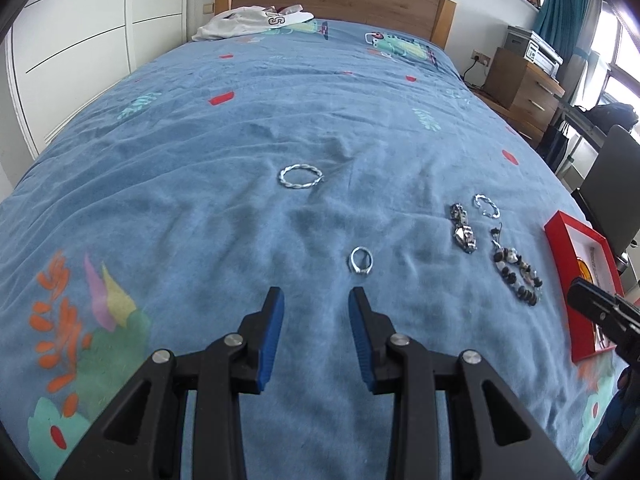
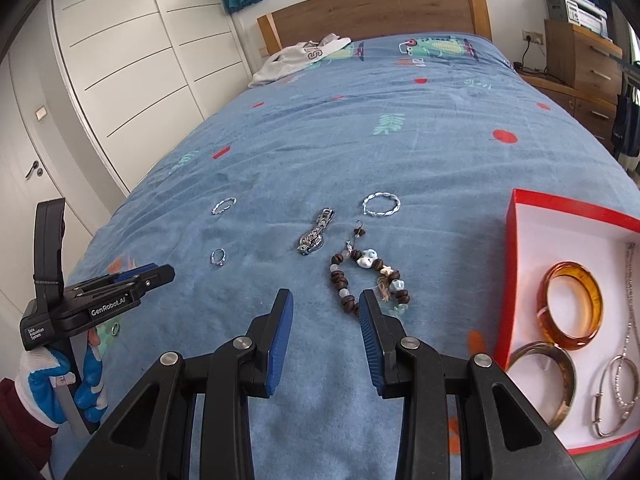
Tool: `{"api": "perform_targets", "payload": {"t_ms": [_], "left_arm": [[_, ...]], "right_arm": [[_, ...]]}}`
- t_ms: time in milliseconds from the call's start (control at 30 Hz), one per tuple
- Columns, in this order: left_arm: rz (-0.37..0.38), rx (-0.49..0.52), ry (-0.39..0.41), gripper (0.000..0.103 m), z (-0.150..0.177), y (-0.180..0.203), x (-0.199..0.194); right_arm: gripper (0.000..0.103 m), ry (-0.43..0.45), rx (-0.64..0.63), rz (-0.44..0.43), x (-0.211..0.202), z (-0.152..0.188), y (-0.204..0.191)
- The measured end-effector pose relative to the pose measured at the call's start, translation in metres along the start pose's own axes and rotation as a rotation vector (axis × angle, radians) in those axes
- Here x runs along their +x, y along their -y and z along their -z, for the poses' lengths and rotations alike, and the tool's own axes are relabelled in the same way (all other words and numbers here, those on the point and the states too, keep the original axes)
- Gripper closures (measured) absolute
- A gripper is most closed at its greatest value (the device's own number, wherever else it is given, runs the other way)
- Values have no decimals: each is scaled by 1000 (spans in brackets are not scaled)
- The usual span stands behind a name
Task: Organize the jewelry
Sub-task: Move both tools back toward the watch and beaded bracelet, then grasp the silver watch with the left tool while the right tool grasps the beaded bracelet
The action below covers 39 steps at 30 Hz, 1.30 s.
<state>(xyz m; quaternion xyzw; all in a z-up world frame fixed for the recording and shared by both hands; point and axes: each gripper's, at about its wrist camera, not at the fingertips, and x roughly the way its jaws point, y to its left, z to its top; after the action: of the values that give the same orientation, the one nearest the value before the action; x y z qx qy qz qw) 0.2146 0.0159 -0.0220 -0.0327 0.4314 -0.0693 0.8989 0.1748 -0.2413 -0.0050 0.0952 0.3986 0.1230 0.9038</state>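
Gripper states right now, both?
Left gripper: open, empty, above the bedspread.
Right gripper: open, empty.

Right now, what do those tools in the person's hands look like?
Each is a black plastic gripper: the right gripper has blue ribbed pads and silver pivot bolts; the left gripper carries white "GenRobot.AI" lettering. The hand wears a blue-and-white glove over a dark red sleeve.

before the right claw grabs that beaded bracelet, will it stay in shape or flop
Probably flop: the beaded bracelet lies in an uneven, kinked loop on the blue bedspread, suggesting loose stringing. Its hook end trails free and may dangle or snag. The mixed beads look chunky, so pinching one bead could slip.
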Motion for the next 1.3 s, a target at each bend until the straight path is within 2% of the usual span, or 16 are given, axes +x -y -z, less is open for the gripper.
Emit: {"api": "perform_targets", "payload": {"t_ms": [467, 667, 967, 1067, 1133, 1300], "left_arm": [[42, 3, 16, 71, -14, 11, 27], [45, -1, 18, 71, -12, 11, 34], [59, -14, 19, 71, -12, 11, 40], [82, 3, 25, 71, -15, 19, 38], [104, 11, 23, 71, -17, 27, 38], [184, 45, 3, 71, -33, 53, 48]], "right_arm": [[69, 1, 1, -59, 34, -11, -5], [69, 4, -8, -37, 38, -11, -1], [64, 16, 7, -1, 38, -13, 18], [61, 18, 11, -1, 38, -13, 21], [55, 18, 11, 1, 39, -13, 23], [49, 5, 2, 3, 43, -14, 27]]}}
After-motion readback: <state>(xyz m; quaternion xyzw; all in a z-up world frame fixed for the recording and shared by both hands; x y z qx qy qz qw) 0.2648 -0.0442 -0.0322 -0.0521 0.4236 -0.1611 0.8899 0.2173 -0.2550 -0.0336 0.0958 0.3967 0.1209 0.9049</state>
